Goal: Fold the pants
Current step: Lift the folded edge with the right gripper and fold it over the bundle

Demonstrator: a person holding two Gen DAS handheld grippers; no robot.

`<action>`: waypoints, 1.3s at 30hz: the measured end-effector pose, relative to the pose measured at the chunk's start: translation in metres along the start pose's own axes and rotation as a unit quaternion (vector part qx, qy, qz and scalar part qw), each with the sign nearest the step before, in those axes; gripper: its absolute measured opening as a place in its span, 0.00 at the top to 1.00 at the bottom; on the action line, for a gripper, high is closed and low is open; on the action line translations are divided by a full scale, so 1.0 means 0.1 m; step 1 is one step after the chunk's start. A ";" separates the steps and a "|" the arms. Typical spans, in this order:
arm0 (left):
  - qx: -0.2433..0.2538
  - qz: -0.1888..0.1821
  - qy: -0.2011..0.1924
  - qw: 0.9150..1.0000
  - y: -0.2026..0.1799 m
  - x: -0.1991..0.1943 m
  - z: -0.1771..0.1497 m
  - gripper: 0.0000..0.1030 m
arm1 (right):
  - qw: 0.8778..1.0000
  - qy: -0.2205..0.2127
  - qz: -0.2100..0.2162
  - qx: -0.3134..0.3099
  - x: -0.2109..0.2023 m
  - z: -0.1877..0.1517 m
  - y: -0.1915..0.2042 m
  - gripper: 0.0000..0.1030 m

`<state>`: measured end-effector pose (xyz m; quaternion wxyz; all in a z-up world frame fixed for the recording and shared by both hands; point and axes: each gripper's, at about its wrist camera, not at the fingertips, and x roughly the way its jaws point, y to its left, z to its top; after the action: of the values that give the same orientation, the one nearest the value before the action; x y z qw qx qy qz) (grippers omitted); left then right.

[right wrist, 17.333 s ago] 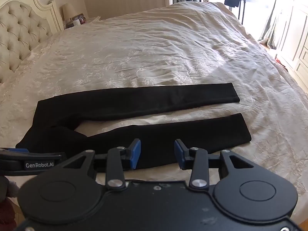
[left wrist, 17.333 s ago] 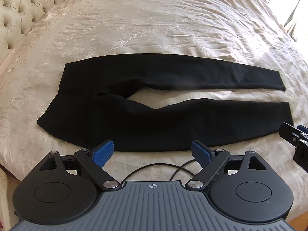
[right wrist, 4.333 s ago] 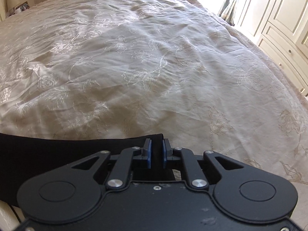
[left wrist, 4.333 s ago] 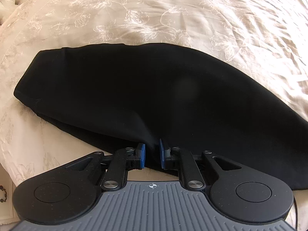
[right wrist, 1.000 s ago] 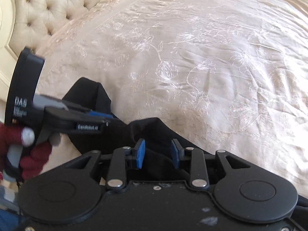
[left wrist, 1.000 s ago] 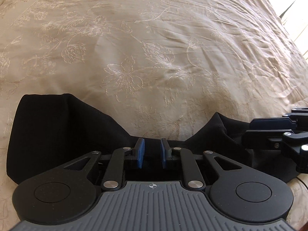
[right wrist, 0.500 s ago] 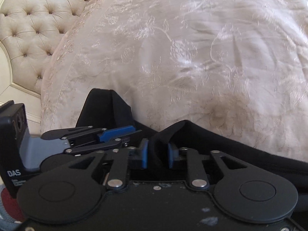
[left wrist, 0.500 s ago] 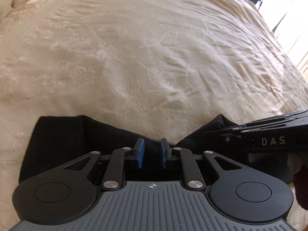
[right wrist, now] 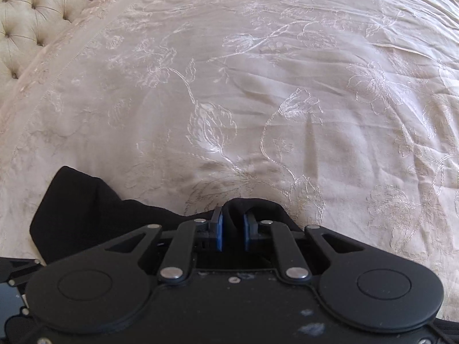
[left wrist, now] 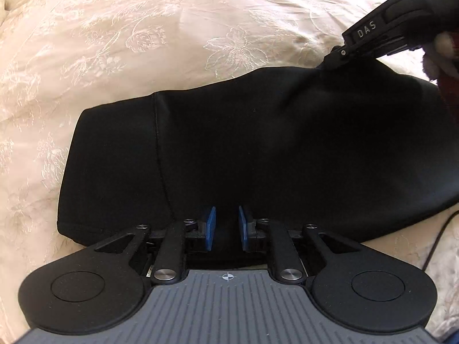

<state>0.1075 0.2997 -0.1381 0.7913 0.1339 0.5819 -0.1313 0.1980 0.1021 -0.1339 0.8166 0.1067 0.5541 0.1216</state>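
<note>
Left wrist view: one pair of black pants point(left wrist: 258, 154) lies folded on the bedspread point(left wrist: 143, 28); the left gripper point(left wrist: 226, 229) pinches their near edge. Right wrist view: the right gripper point(right wrist: 232, 229) is closing on their far fold, beside one tufted headboard point(right wrist: 34, 5)

Open bedspread point(right wrist: 287, 86) beyond pants point(left wrist: 258, 149); headboard point(right wrist: 37, 5) far-left — distant

Both wrist views close, steeply down, sharing pants point(left wrist: 258, 143).

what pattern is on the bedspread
Cream bedspread with embroidered flowers and leaves, clearest in the right wrist view.
</note>
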 end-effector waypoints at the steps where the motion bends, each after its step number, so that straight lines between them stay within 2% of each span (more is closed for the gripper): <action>1: -0.003 -0.002 0.000 1.000 0.02 0.00 0.00 0.83 | 1.000 0.002 -0.004 0.003 0.06 0.01 -0.02 0.88; 6: 0.000 -0.003 0.000 1.000 0.04 -0.09 0.01 0.83 | 0.999 -0.003 -0.003 0.041 0.20 0.03 -0.09 0.89; 9: -0.003 -0.007 -0.020 1.000 0.07 -0.25 0.09 0.83 | 0.998 -0.025 -0.003 0.053 0.10 -0.02 -0.11 0.88; 11: -0.003 0.002 -0.047 0.999 0.11 -0.36 0.14 0.83 | 0.996 -0.056 -0.015 0.062 -0.07 -0.06 -0.15 0.81; 14: -0.014 0.027 -0.073 0.997 0.20 -0.43 0.21 0.83 | 0.991 -0.105 -0.040 0.069 -0.34 -0.08 -0.18 0.80; 15: -0.020 0.032 -0.073 0.997 0.24 -0.42 0.22 0.83 | 0.989 -0.123 -0.061 0.056 -0.44 -0.10 -0.14 0.78; 17: -0.028 0.040 -0.066 0.997 0.29 -0.37 0.23 0.83 | 0.988 -0.139 -0.063 0.021 -0.61 -0.16 -0.05 0.81; 20: -0.035 0.052 -0.049 0.997 0.35 -0.26 0.19 0.83 | 0.991 -0.127 -0.037 -0.020 -0.76 -0.31 0.11 0.89; 23: -0.043 0.064 -0.022 0.997 0.43 -0.10 0.13 0.83 | 0.994 -0.087 -0.033 -0.050 -0.73 -0.51 0.23 0.94; 25: -0.047 0.066 -0.013 0.997 0.46 -0.01 0.08 0.83 | 0.995 -0.065 -0.046 -0.058 -0.59 -0.56 0.24 0.94; 28: -0.043 0.070 -0.013 0.997 0.46 0.06 0.00 0.83 | 0.993 -0.055 -0.087 -0.060 -0.40 -0.52 0.19 0.97; 33: -0.052 0.072 -0.012 0.996 0.46 0.07 0.02 0.83 | 0.989 -0.036 -0.140 -0.032 0.01 -0.22 -0.04 1.00; 36: -0.071 0.065 -0.025 0.995 0.45 -0.07 0.04 0.83 | 0.988 -0.040 -0.147 -0.023 0.05 -0.11 -0.08 0.99; 39: -0.066 0.055 -0.047 0.995 0.40 -0.21 0.08 0.82 | 0.989 -0.075 -0.125 -0.010 -0.23 -0.15 -0.07 0.98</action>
<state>0.1233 0.3348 -0.1131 0.8310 0.1066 0.5432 -0.0554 0.1766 0.0884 -0.1209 0.8655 0.0377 0.4992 0.0161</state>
